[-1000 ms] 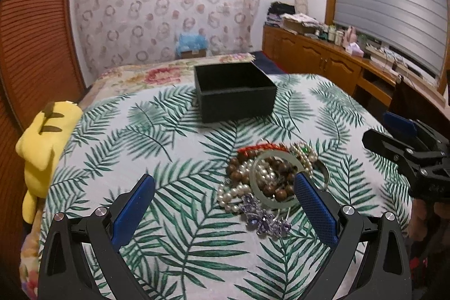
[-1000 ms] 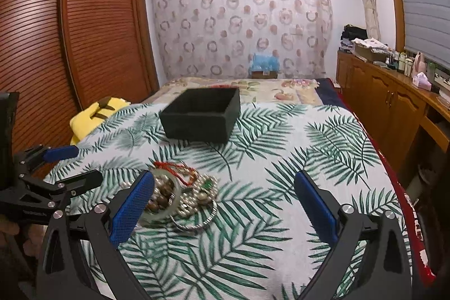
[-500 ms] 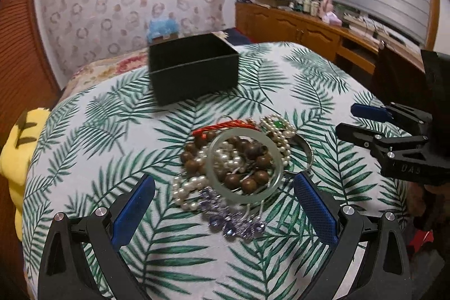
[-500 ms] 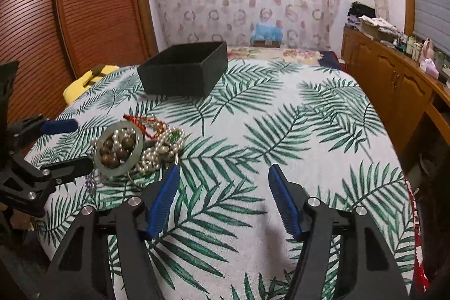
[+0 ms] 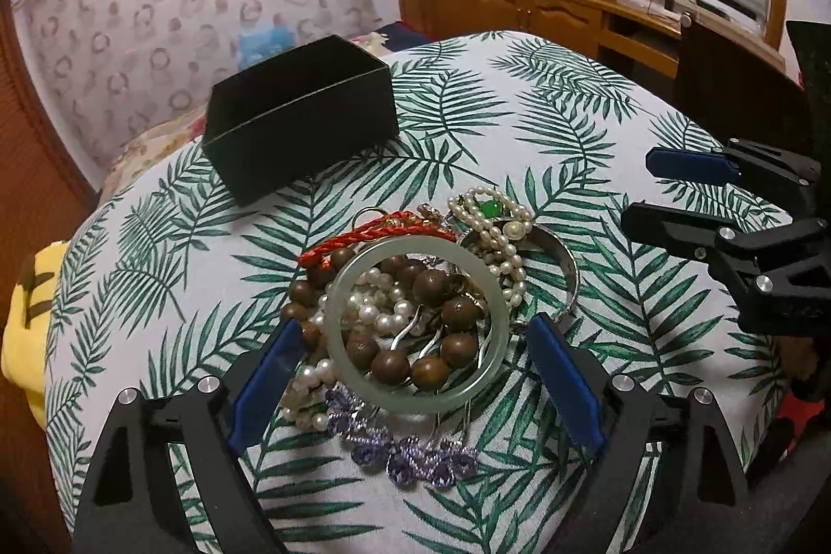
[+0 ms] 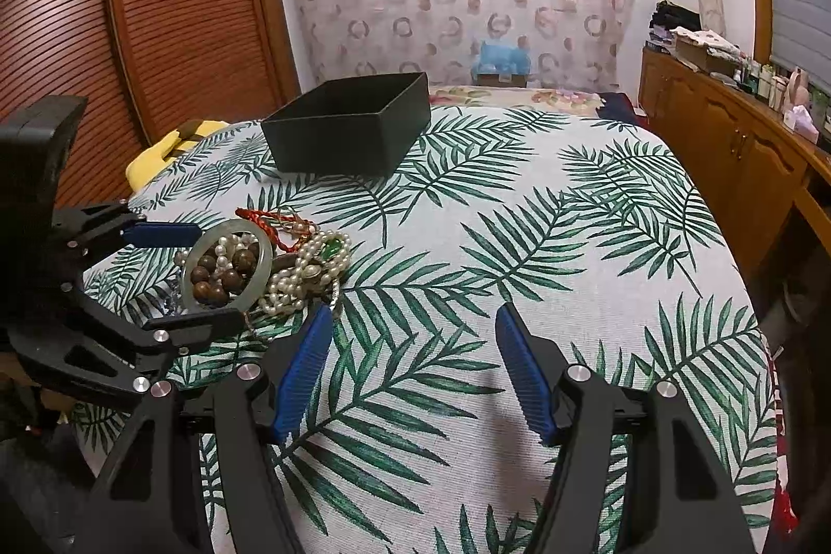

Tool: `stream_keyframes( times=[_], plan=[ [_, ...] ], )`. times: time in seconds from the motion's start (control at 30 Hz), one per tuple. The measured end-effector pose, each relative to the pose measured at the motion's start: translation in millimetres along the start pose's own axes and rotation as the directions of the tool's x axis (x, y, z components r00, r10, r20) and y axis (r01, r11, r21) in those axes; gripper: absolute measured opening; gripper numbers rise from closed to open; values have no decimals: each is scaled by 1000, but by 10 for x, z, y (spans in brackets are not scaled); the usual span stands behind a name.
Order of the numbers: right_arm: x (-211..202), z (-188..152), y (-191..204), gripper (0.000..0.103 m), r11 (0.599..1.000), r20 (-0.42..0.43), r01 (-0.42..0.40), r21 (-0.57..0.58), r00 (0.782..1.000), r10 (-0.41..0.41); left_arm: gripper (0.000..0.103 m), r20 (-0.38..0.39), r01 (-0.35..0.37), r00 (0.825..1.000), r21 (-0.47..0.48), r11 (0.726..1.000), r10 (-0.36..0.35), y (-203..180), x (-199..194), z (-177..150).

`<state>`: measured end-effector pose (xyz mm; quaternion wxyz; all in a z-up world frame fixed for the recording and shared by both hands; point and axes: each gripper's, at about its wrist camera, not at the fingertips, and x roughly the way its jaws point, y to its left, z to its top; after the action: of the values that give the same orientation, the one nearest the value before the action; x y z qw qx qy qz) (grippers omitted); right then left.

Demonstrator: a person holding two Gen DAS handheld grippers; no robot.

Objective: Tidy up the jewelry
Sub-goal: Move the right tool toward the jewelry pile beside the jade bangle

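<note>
Your left claw (image 5: 413, 349) hangs over the jewelry pile (image 5: 415, 294) on the palm-leaf bed cover (image 5: 571, 128), its blue pads (image 5: 265, 382) set on either side of the pale green bangle (image 5: 496, 294). The jaws are wide but closing, with the bangle between them and neither pad yet on it. The bangle lies flat on top of the heap, its opening facing up, brown wooden beads (image 5: 431, 284) and pearls showing through it. A red cord (image 5: 374, 232) runs along its far edge, towards the black box (image 5: 301, 118), which sits open-topped beyond the pile.

Your right claw (image 6: 413, 367) is half open over bare cover, nothing between its pads, just right of the pile.

Only the left view shows the purple bead string (image 5: 405, 450) at the pile's near edge and the silver cuff (image 5: 568, 263) on its right. Only the right view shows the slatted wooden wardrobe doors (image 6: 182, 9).
</note>
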<state>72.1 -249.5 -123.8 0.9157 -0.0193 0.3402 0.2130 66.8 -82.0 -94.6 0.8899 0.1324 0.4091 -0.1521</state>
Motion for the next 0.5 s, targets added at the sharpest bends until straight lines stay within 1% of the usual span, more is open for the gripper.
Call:
stream_keyframes(
  times=[0.1, 0.17, 0.2, 0.33, 0.5],
  plan=[
    [0, -1, 4, 68, 1000, 1, 0, -4, 1000, 0, 84, 1, 8, 1000, 2, 1000, -8, 11, 4, 3],
    [2, -1, 7, 68, 1000, 0, 0, -5, 1000, 0, 71, 11, 28, 1000, -3, 1000, -28, 14, -8, -3],
    [7, 2, 16, 68, 1000, 0, 0, -5, 1000, 0, 68, 14, 25, 1000, -7, 1000, -25, 20, -14, -9],
    [12, 4, 32, 68, 1000, -1, 0, -11, 1000, 0, 68, 29, 37, 999, -22, 999, -36, 55, -40, -24],
    [22, 1, 46, 68, 1000, -7, -2, -14, 1000, 1, 68, 87, 47, 995, -81, 996, -40, 150, -209, -56]
  ],
)
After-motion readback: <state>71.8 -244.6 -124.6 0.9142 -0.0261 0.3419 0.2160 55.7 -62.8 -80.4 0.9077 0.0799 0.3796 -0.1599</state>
